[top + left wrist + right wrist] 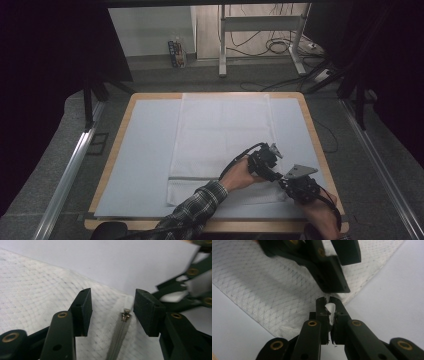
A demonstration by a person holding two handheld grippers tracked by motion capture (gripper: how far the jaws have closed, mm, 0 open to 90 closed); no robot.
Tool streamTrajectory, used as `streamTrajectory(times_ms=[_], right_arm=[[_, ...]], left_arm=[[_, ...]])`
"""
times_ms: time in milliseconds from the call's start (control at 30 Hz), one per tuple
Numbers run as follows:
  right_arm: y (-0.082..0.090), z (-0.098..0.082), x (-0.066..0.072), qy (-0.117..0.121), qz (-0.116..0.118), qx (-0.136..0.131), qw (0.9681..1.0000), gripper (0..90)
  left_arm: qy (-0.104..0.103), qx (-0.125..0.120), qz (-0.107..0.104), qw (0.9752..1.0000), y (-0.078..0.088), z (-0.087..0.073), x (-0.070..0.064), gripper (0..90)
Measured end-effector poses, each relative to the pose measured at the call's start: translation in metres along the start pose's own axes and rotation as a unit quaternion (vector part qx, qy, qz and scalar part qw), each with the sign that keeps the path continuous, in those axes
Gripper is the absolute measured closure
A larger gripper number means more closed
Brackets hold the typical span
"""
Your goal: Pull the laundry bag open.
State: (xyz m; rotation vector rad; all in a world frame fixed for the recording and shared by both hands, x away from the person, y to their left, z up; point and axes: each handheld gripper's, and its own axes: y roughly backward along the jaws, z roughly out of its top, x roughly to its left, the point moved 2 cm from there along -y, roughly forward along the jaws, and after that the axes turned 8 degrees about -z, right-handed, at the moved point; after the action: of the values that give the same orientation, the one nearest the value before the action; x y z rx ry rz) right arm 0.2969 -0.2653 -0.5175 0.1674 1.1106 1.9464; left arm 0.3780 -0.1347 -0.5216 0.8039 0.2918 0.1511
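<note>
The white mesh bag [220, 145] lies flat on the mat [145, 150]. Left gripper [112, 312] stands half open astride its zipper pull [125, 315]; right gripper [329, 312] pinches the bag's corner.

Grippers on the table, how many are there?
2. The left gripper hovers open over the white mesh bag's zipper; the right gripper pinches the bag's corner beside it.
</note>
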Motion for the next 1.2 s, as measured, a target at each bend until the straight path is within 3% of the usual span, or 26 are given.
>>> streamTrajectory(times_ms=[33, 100, 200, 300, 433, 500, 533, 633, 800, 867, 1000, 1067, 1200], right_arm=[[0.0, 0.0, 0.0, 0.001, 0.0, 0.0, 1.0, 85.2], [0.0, 0.0, 0.0, 0.0, -0.001, -0.001, 1.0, 85.2], [0.0, 0.0, 0.0, -0.004, 0.0, 0.001, 1.0, 85.2], [-0.001, -0.001, -0.001, -0.002, 0.0, 0.005, 1.0, 85.1], [-0.001, -0.001, -0.001, -0.001, -0.001, 0.007, 1.0, 85.1], [-0.001, 0.0, 0.0, 0.0, -0.004, 0.008, 1.0, 85.0], [-0.001, 0.0, 0.0, 0.0, -0.004, 0.007, 1.0, 85.0], [-0.001, 0.0, 0.0, 0.001, -0.006, 0.006, 1.0, 85.0], [0.0, 0.0, 0.001, 0.006, -0.009, 0.003, 0.9999, 85.1], [0.0, 0.001, 0.001, 0.007, -0.009, 0.001, 0.9999, 85.1], [0.001, 0.001, 0.001, 0.008, -0.009, -0.002, 0.9999, 85.1], [0.001, 0.001, 0.0, 0.009, -0.01, -0.002, 0.9999, 84.9], [0.0, 0.0, 0.0, 0.009, -0.012, 0.0, 0.9999, 84.3]], left_arm=[[0.001, 0.001, 0.016, 0.9999, -0.002, 0.001, 0.001, 49.7], [0.001, 0.004, 0.027, 0.9996, -0.003, 0.001, 0.003, 49.9], [0.01, 0.002, 0.02, 0.9998, 0.002, 0.0, 0.006, 56.4], [0.019, 0.001, 0.007, 0.9998, 0.012, -0.006, 0.008, 65.3], [0.04, -0.007, -0.032, 0.9986, 0.028, -0.017, 0.015, 68.6], [0.053, -0.015, -0.055, 0.997, 0.034, -0.021, 0.017, 69.7], [0.066, -0.026, -0.069, 0.9951, 0.035, -0.023, 0.017, 70.3], [0.07, -0.029, -0.079, 0.994, 0.035, -0.024, 0.017, 71.1], [0.094, -0.049, -0.098, 0.9896, 0.031, -0.021, 0.019, 71.3], [0.093, -0.043, -0.103, 0.9895, 0.03, -0.021, 0.02, 71.6], [0.103, -0.041, -0.129, 0.9854, 0.026, -0.021, 0.018, 76.1], [0.104, -0.033, -0.134, 0.9849, 0.026, -0.021, 0.017, 78.1], [0.117, -0.043, -0.16, 0.9792, 0.029, -0.023, 0.015, 80.0]])
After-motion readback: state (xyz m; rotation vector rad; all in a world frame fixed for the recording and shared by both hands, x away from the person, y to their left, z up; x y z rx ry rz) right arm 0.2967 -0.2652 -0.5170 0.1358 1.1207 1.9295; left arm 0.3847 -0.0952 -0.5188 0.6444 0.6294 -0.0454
